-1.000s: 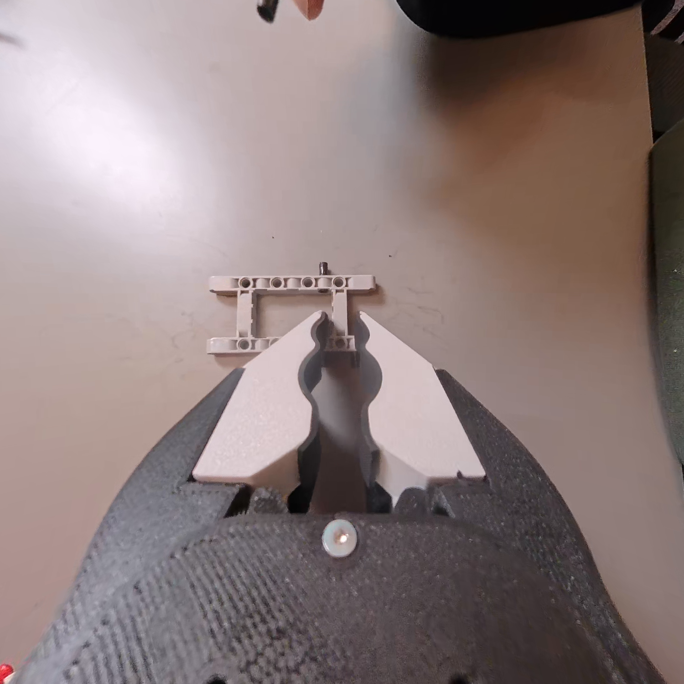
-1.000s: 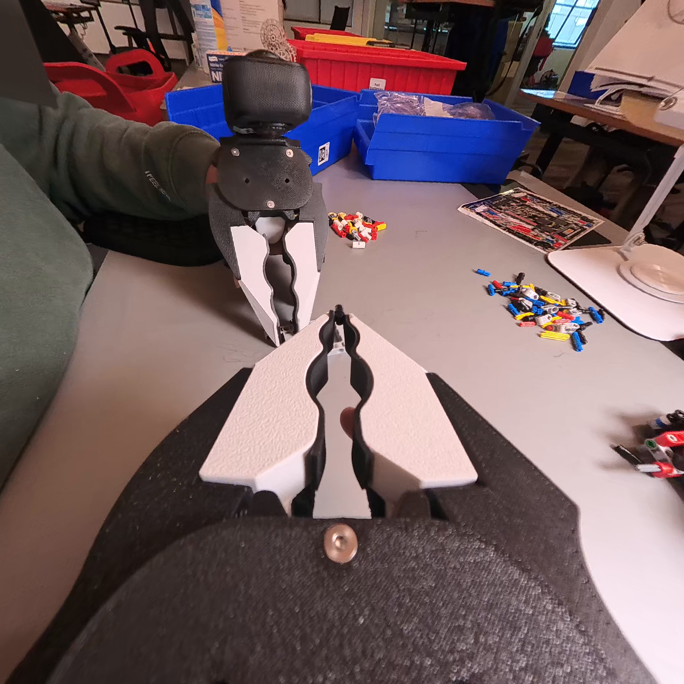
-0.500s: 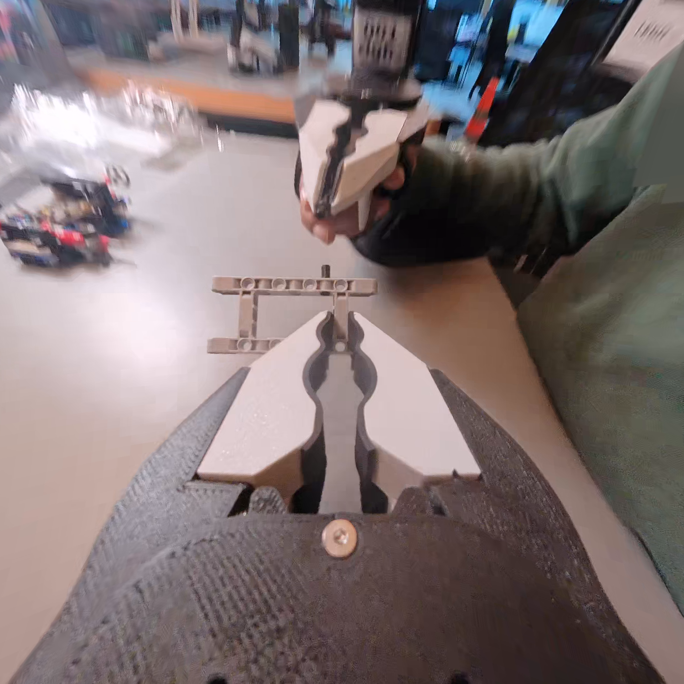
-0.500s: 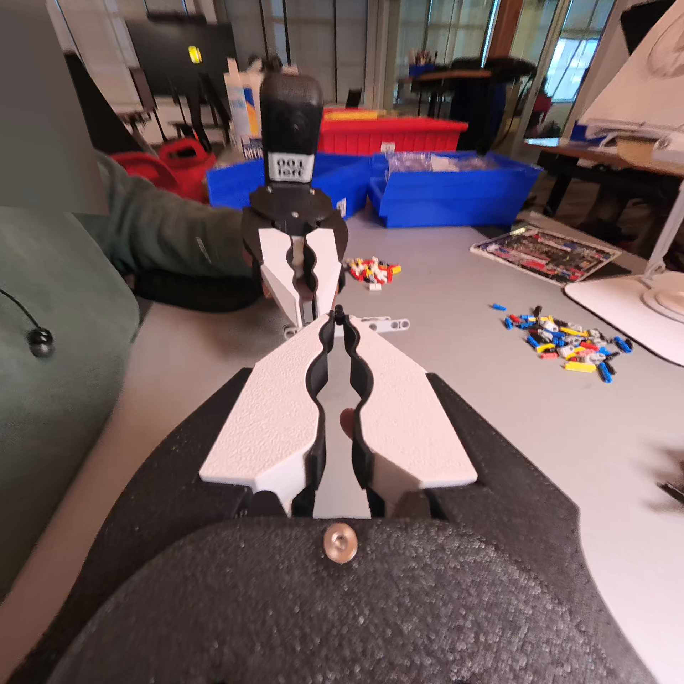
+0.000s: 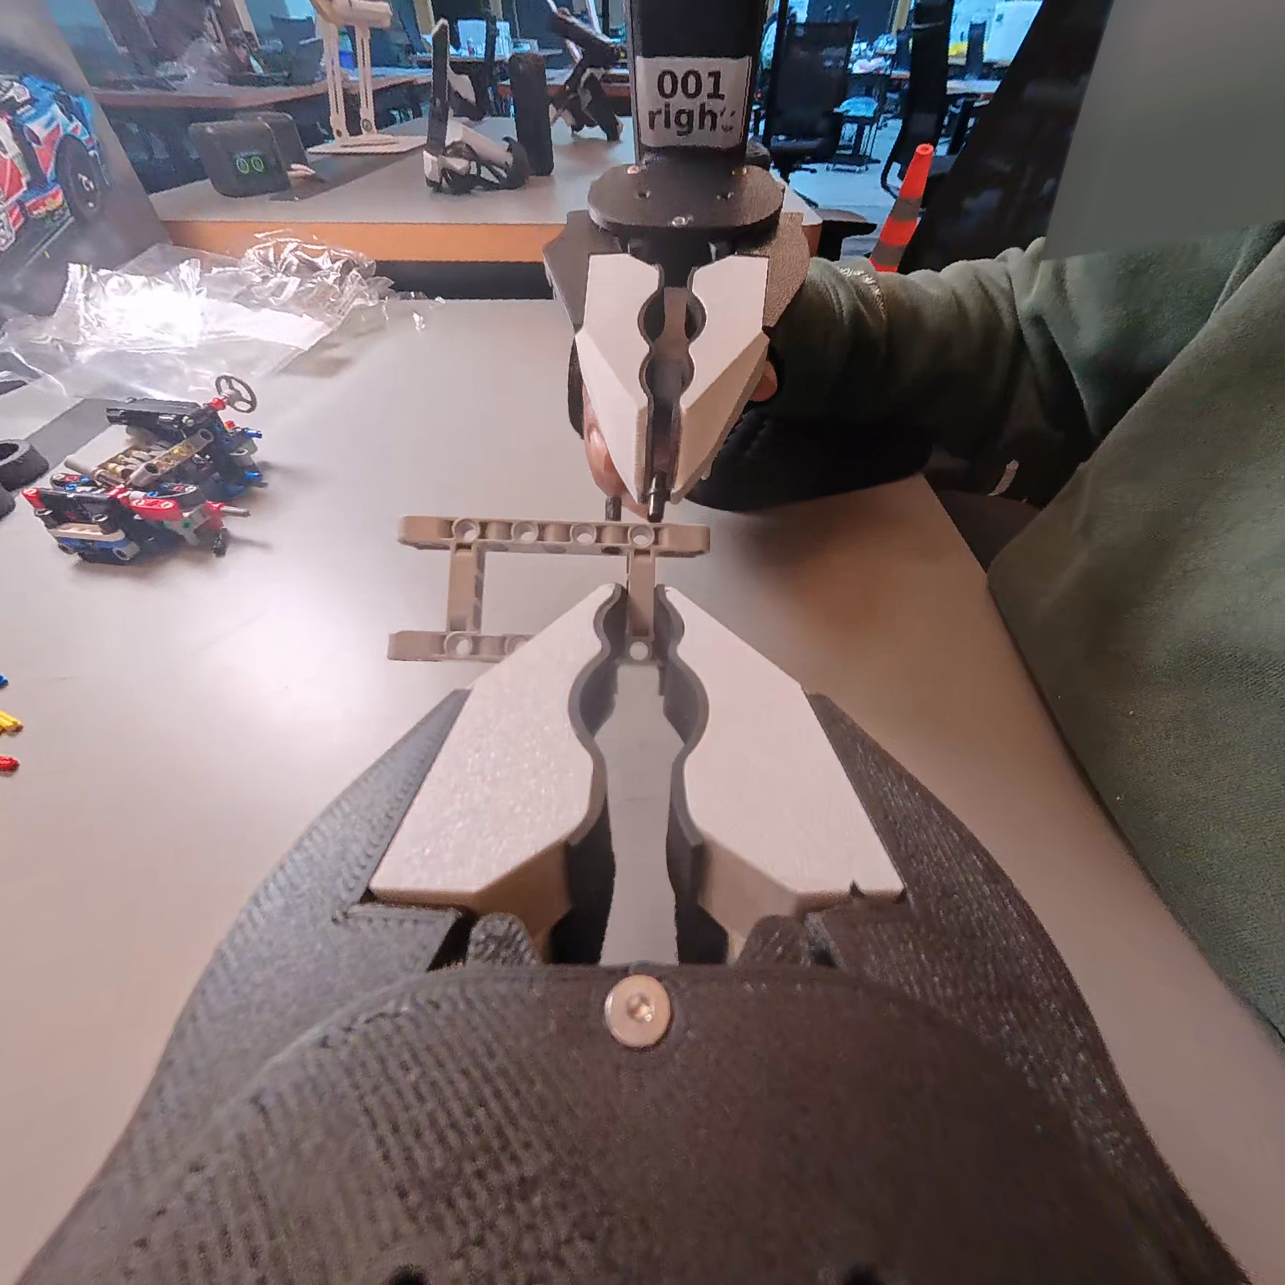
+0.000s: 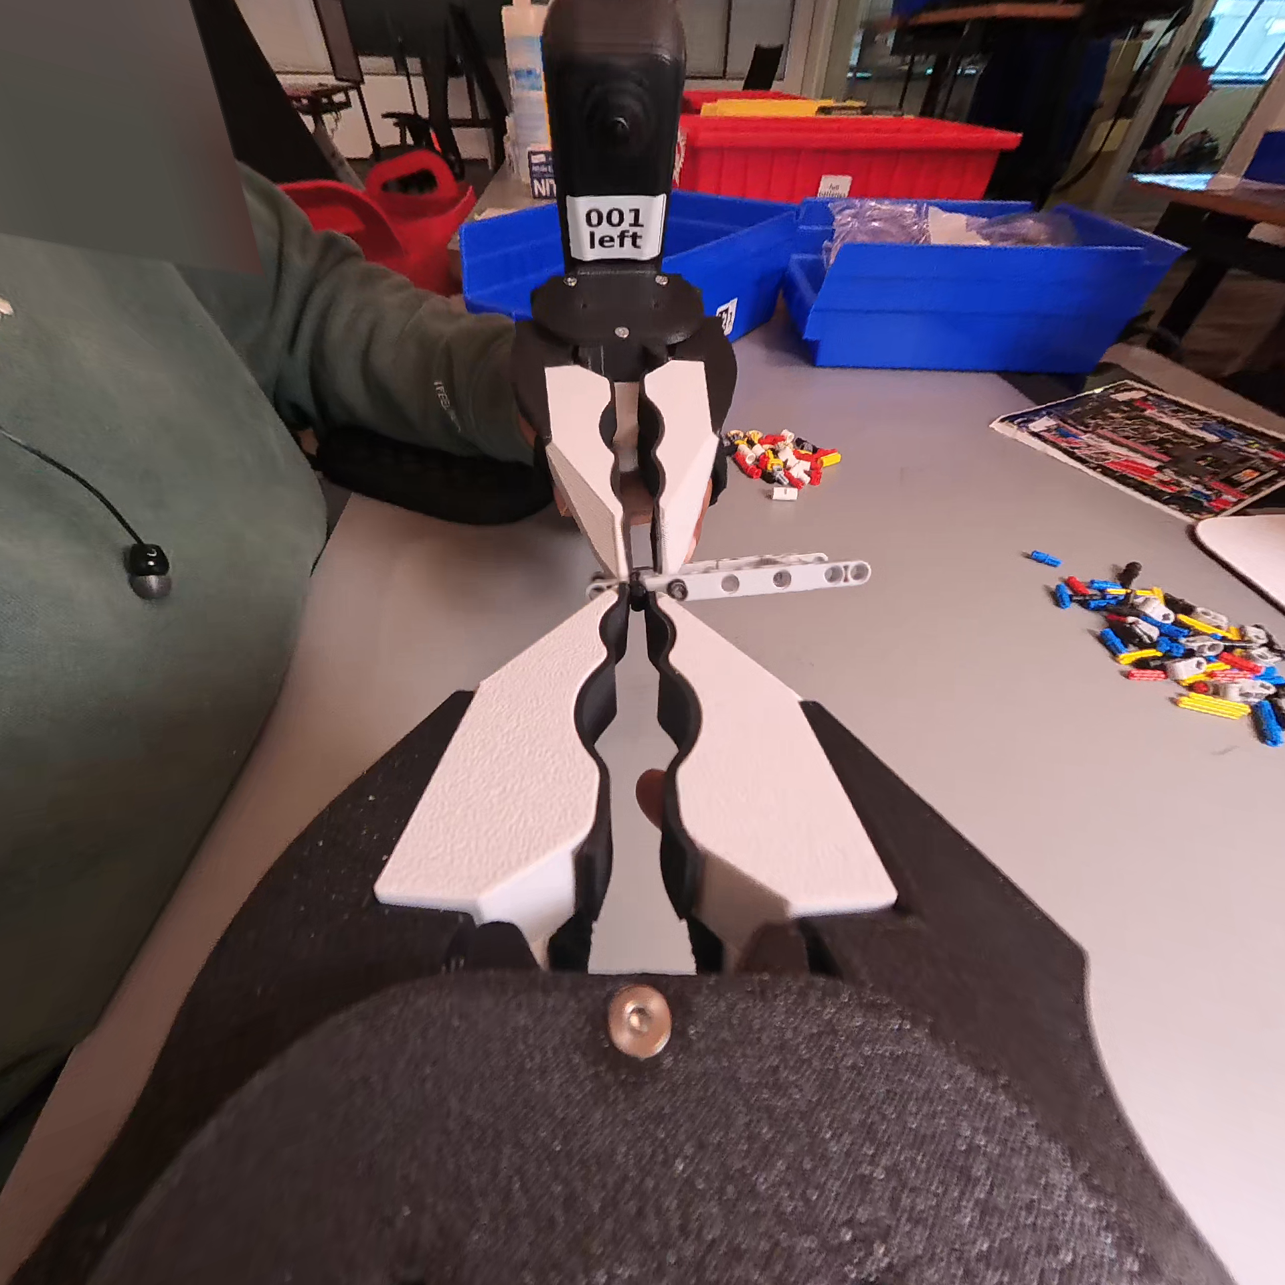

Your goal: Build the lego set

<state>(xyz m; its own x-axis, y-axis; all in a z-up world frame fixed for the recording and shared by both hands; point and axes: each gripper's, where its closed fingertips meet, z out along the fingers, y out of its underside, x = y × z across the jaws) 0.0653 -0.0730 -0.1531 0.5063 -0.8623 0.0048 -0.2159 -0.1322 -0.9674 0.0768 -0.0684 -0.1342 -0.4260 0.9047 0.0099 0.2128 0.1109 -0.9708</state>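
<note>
Bare bench (image 5: 208, 730) left of and nearer than the grey frame (image 5: 556, 535). Beyond its far beam, blocked by the right gripper (image 5: 653, 497). Right of it, a green sleeve (image 5: 973, 361). Far left, a half-built model (image 5: 146, 480).

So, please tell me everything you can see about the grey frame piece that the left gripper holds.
The grey frame looks like matte plastic: two long beams with round holes, joined by two short crossbars into an open rectangle. It is held about level, just over the table. The left gripper is shut on one crossbar. The right gripper brings a small black pin to the far beam; a second dark pin already sticks out beside it.
</note>
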